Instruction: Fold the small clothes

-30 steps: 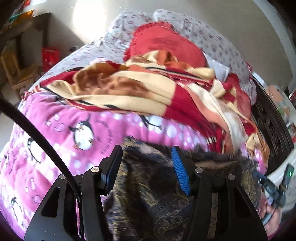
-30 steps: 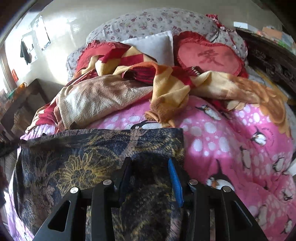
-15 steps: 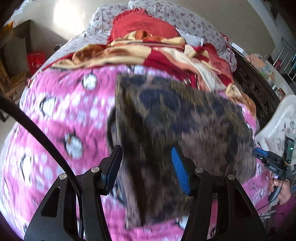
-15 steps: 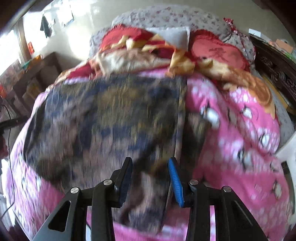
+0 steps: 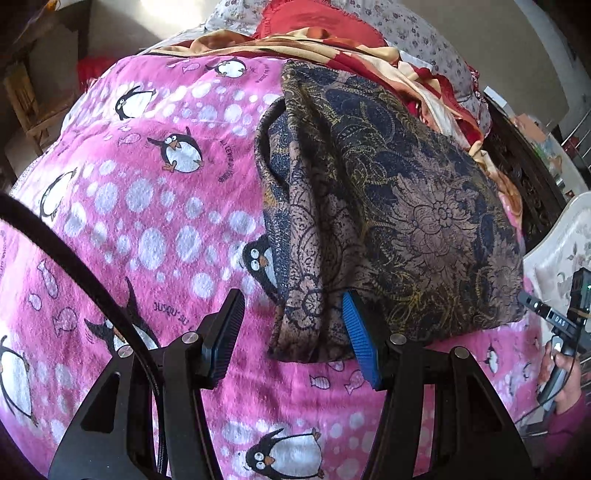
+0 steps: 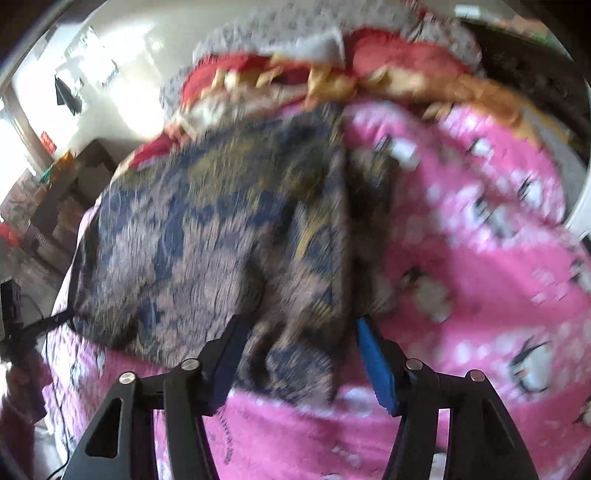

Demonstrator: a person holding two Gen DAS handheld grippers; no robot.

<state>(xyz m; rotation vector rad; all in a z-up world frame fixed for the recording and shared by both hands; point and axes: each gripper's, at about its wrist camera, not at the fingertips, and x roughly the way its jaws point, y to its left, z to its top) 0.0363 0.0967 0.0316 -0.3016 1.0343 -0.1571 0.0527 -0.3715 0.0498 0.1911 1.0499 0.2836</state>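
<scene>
A dark blue and brown floral garment (image 5: 388, 184) lies folded on the pink penguin blanket (image 5: 147, 203). Its near left corner sits between the fingers of my left gripper (image 5: 291, 343), beside the blue pad. The black pad stands clear of the cloth, so the jaws are open. In the blurred right wrist view, the garment's (image 6: 221, 221) near right corner lies between the fingers of my right gripper (image 6: 299, 350). Those jaws are opening, and the blue pad stands off the cloth.
A crumpled red and cream blanket (image 5: 332, 44) and floral pillows (image 5: 424, 29) fill the head of the bed. Dark carved wooden furniture (image 5: 524, 177) runs along the right side. A person's hand (image 5: 557, 369) shows at the right edge. A wooden stool (image 5: 26, 103) stands at the left.
The garment, held up close to both cameras before, now lies spread on the blanket. Both grippers drew back toward the near edge. The right jaws have widened.
</scene>
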